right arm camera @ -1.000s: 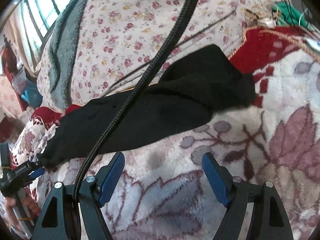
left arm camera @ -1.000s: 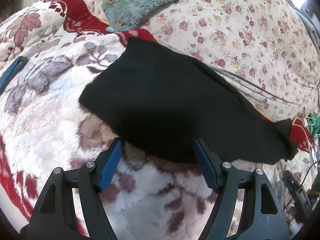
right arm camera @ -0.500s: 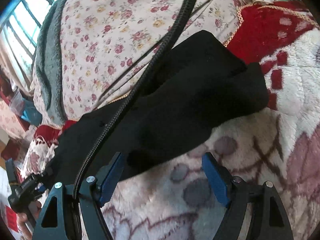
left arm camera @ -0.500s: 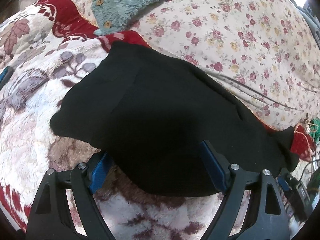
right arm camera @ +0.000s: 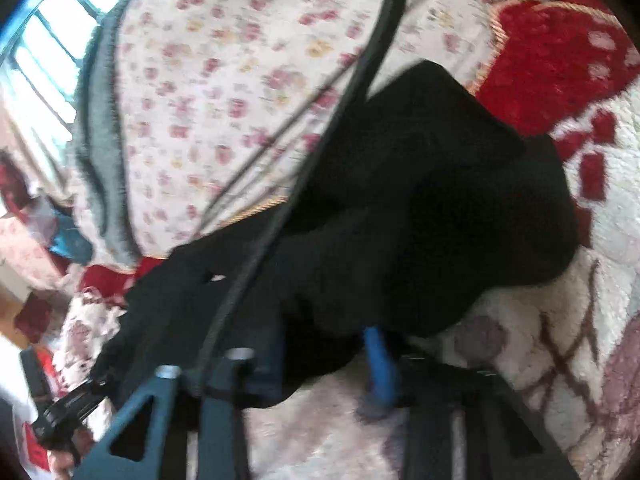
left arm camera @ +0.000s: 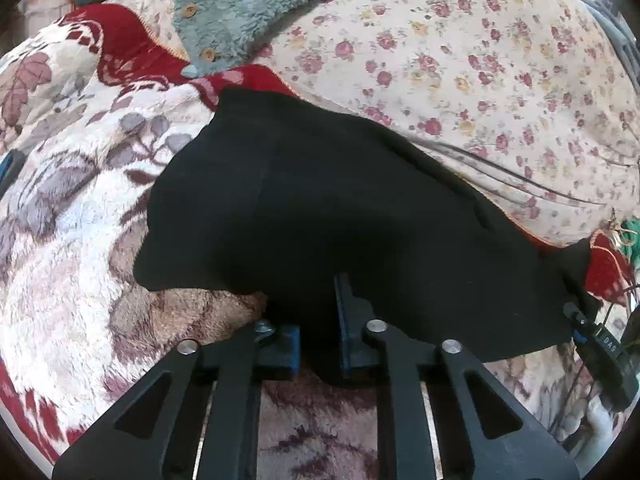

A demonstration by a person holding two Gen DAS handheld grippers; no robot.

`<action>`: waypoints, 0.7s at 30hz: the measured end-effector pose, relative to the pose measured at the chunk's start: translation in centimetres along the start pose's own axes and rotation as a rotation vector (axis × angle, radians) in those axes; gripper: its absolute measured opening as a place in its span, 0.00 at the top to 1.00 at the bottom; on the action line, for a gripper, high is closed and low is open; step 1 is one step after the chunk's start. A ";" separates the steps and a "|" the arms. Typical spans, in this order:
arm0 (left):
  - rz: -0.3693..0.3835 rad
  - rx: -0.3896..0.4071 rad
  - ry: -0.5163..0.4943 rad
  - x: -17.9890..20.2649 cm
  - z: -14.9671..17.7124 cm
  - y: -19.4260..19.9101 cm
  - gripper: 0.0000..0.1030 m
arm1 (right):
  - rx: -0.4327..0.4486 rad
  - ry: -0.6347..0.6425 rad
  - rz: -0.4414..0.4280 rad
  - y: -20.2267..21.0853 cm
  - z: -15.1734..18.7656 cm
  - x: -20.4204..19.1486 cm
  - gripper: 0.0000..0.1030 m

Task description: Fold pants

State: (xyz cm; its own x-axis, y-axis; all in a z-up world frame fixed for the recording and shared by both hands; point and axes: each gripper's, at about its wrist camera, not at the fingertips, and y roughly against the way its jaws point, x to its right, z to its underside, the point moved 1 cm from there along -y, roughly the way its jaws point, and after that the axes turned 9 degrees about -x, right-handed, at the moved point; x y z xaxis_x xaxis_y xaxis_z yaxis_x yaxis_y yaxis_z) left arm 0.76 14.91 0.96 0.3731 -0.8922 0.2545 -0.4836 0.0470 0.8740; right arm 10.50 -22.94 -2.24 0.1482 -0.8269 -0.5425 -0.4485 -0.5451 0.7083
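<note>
The black pants (left arm camera: pixel 340 200) lie spread across a plush blanket, stretching from upper left to lower right. My left gripper (left arm camera: pixel 320 332) is at their near edge; its jaws are closing, and the blue pads pinch a fold of the black cloth. In the blurred right wrist view the pants (right arm camera: pixel 420 200) bunch toward me. My right gripper (right arm camera: pixel 328 360) is closing too, with a thick wad of the cloth filling the gap between its pads. The right gripper (left arm camera: pixel 600 344) also shows at the pants' far right end in the left wrist view.
A red, white and mauve plush blanket (left arm camera: pixel 72 220) is under the pants, with a floral sheet (left arm camera: pixel 480 60) behind. A grey-green fleece garment (left arm camera: pixel 248 12) with buttons lies at the top. A black cable (right arm camera: pixel 360 80) hangs across the right wrist view. A hand (right arm camera: pixel 60 460) shows bottom left.
Both grippers moved forward onto the pants' near edge. Their jaws went from wide open to closed around black cloth, and the cloth now bunches between the pads.
</note>
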 end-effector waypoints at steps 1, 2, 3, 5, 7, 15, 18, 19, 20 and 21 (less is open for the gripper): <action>0.005 0.004 -0.009 -0.1 0.0 0.2 0.90 | 0.008 0.020 0.008 0.3 0.2 -0.4 0.77; 0.011 0.004 -0.010 -0.2 0.0 0.4 0.90 | 0.016 0.030 0.006 0.6 0.4 -0.7 0.78; 0.029 0.000 -0.009 -0.4 -0.1 0.8 0.90 | 0.023 0.032 -0.001 1.1 0.6 -0.9 0.78; 0.056 0.005 -0.017 -0.8 -0.2 1.6 0.90 | 0.039 0.028 -0.020 2.5 1.3 -1.1 0.78; 0.066 0.014 -0.033 -1.1 -0.3 2.5 0.90 | 0.042 0.029 -0.041 3.7 2.0 -1.4 0.79; 0.051 0.047 -0.073 -4.5 0.8 6.6 0.91 | -0.009 0.104 -0.060 6.7 6.4 -5.1 0.79; 0.040 0.031 -0.062 -6.8 1.9 7.8 0.91 | -0.036 0.130 -0.096 7.6 8.4 -6.5 0.79; 0.038 0.024 -0.056 -7.5 2.3 8.1 0.91 | -0.045 0.140 -0.097 7.8 9.2 -6.9 0.79; 0.033 0.021 -0.050 -8.3 2.7 8.4 0.91 | -0.062 0.146 -0.105 7.9 10.0 -7.3 0.79; 0.025 0.022 -0.048 -8.6 3.1 8.5 0.91 | -0.078 0.149 -0.114 8.0 10.6 -7.3 0.78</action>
State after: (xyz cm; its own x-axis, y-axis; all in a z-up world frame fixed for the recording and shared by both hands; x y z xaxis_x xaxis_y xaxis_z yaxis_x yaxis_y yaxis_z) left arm -8.97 21.63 4.90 0.3230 -0.9112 0.2557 -0.5102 0.0600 0.8580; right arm -3.47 -19.82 2.60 0.3253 -0.7672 -0.5528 -0.3525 -0.6409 0.6819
